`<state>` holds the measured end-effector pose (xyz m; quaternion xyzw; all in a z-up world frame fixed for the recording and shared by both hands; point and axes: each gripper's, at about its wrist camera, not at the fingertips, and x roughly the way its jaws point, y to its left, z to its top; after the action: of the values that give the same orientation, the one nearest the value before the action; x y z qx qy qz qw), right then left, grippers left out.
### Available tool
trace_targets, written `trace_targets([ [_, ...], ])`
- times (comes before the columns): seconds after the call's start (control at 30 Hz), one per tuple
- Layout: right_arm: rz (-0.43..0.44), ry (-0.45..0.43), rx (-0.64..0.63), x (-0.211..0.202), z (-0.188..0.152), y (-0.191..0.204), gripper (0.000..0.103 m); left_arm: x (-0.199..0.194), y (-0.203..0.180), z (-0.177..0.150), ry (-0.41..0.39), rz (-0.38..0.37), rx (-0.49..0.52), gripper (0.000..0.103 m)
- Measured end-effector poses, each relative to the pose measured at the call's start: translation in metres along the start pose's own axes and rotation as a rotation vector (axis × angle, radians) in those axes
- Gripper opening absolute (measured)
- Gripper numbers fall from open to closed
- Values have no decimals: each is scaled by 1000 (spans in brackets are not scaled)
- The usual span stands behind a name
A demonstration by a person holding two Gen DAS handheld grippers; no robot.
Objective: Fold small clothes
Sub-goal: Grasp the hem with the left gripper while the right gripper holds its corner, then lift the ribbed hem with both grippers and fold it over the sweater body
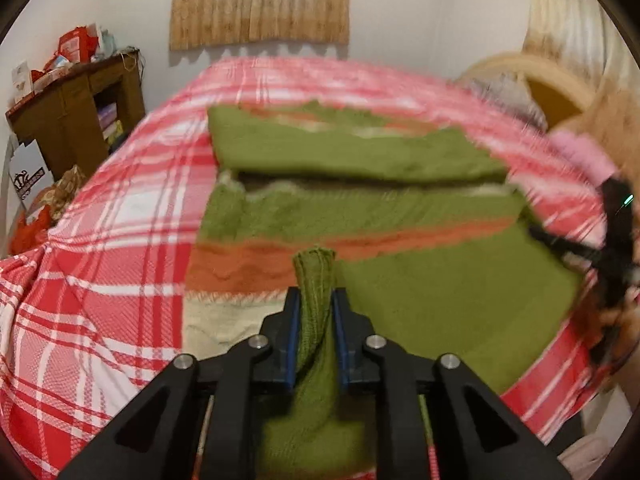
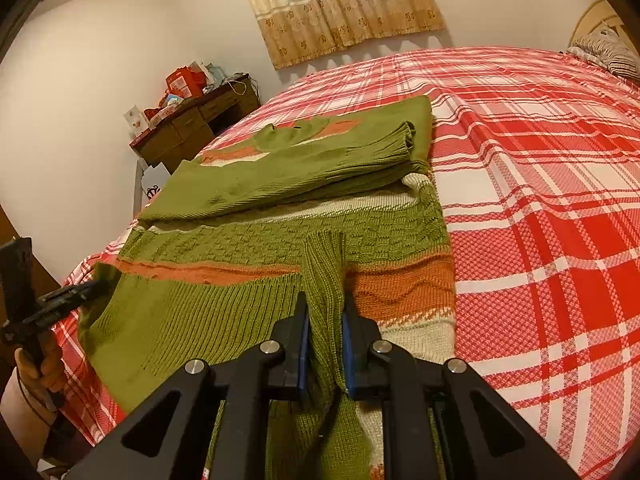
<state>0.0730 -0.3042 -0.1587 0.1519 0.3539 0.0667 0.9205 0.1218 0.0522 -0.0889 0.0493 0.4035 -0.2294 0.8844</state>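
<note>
A green knitted sweater [image 1: 360, 220] with orange and cream bands lies on the bed, its sleeves folded across the chest. It also shows in the right wrist view [image 2: 280, 184]. My left gripper [image 1: 314, 300] is shut on a bunched green piece of the sweater's hem. My right gripper [image 2: 325, 312] is shut on a ribbed green piece of the hem [image 2: 324, 268]. The left gripper [image 2: 68, 294] shows at the left of the right wrist view, at the sweater's hem corner. The right gripper [image 1: 576, 248] shows blurred at the right of the left wrist view.
The bed has a red and white checked cover [image 2: 540, 200]. A brown desk [image 2: 192, 124] piled with boxes stands against the far wall. Pillows [image 2: 608, 52] and a headboard are at the bed's right end. A curtain [image 2: 340, 4] hangs on the wall.
</note>
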Motion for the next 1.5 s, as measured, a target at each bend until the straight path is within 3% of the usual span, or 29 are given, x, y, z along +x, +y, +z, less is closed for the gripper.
trace_targets([
  [0.1, -5, -2, -2, 0, 0, 0, 13, 6, 4, 2, 4, -30, -33, 34],
  [0.2, -15, 1, -8, 0, 1, 2, 13, 7, 4, 4, 9, -31, -51, 36],
  [0.27, -30, 9, -14, 1, 2, 5, 13, 6, 2, 2, 5, -18, -39, 29],
  [0.3, -47, 20, -17, 1, 4, 8, 13, 6, 0, 1, 6, -8, -32, 15],
  [0.4, -78, 35, -35, -6, 12, 19, 13, -5, 2, 3, 1, -8, -49, 14],
  [0.77, -68, -96, -125, -48, 71, 47, 13, -35, 13, 57, -115, -5, -113, 13],
  [1.17, -117, -135, -174, -18, 139, 51, 13, 7, 35, 119, -114, 44, -173, 13],
  [1.5, -167, -108, -148, 46, 201, 30, 13, 44, 48, 177, -128, 71, -218, 13],
])
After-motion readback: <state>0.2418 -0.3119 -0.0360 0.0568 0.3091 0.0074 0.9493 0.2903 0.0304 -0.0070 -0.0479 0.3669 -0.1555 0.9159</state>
